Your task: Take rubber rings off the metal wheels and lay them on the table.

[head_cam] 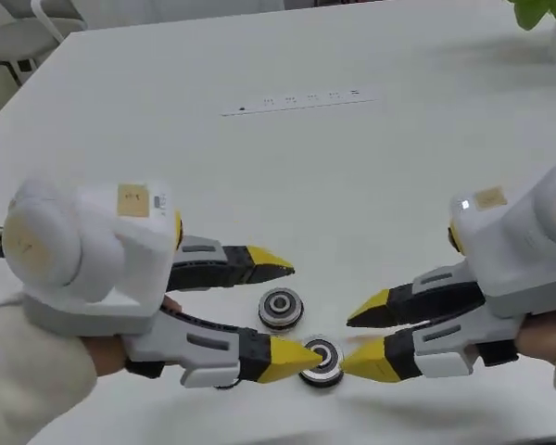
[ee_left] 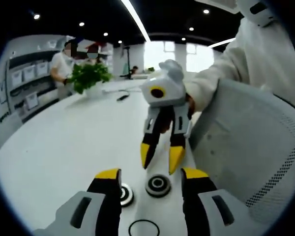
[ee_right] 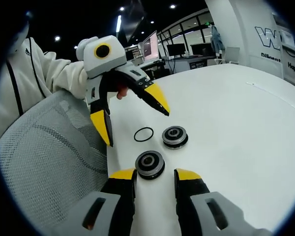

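Two wheels (head_cam: 281, 308) between left gripper (ee_right: 136, 127), right gripper (head_cam: 347, 343), both gaping, empty; ring (ee_right: 134, 134) (head view) mostly hidden.

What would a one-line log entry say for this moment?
left gripper open; right gripper open, at a wheel; second wheel beside it; one rubber ring loose on table

I am looking down on a white table (head_cam: 371, 167) that is carrying one metal wheel (head_cam: 281, 308) and a second wheel (head_cam: 322, 362), lying flat near each other by its close edge. A loose black rubber ring (ee_right: 143, 134) is lying flat beside them, touching neither. Further off, a narrow marked strip (head_cam: 301, 100) is sitting in the top.
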